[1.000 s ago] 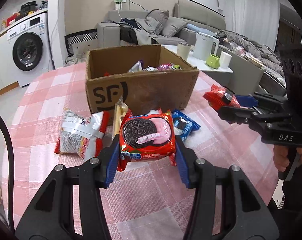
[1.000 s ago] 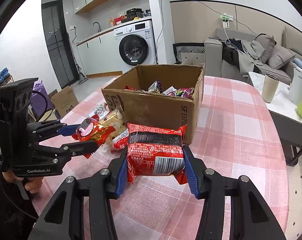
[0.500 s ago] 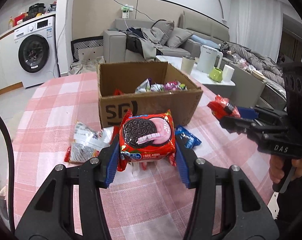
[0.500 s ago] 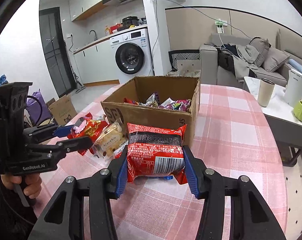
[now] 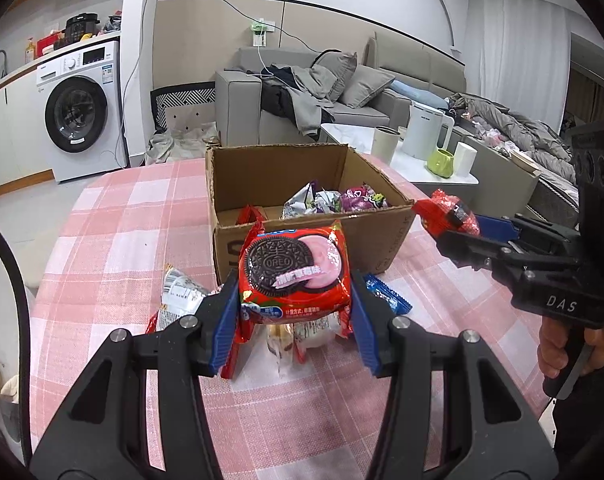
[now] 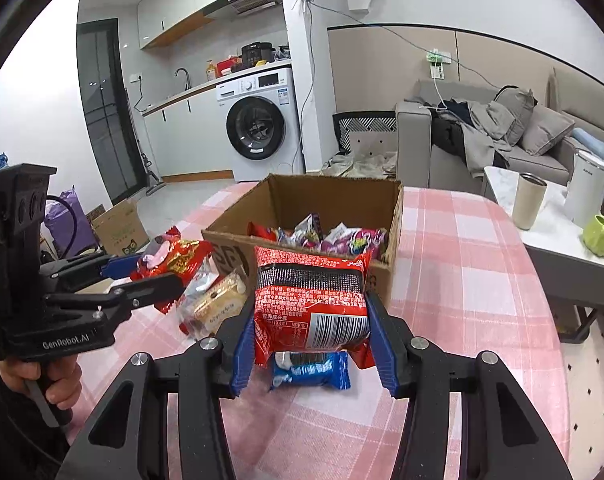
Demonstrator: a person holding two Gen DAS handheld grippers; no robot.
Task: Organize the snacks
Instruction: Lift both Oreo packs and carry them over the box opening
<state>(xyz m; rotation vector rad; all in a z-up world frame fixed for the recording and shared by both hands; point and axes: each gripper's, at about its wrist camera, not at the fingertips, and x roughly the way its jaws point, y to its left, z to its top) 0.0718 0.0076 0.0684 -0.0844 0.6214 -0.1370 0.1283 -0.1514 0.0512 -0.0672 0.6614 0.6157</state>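
Note:
My left gripper is shut on a red Oreo pack, lifted above the pink checked table in front of the open cardboard box. My right gripper is shut on a red snack bag with a barcode, also held up before the box. Several wrapped snacks lie inside the box. In the left wrist view the right gripper shows at the right with its red bag. In the right wrist view the left gripper shows at the left with the Oreo pack.
Loose snacks remain on the table: a blue pack, a pale biscuit pack, a white-and-red bag. A side table with a kettle and cups stands to the right. A sofa and a washing machine stand behind.
Both grippers have risen with their packs, so the box interior now shows from above. The snacks on the table have dropped lower in view.

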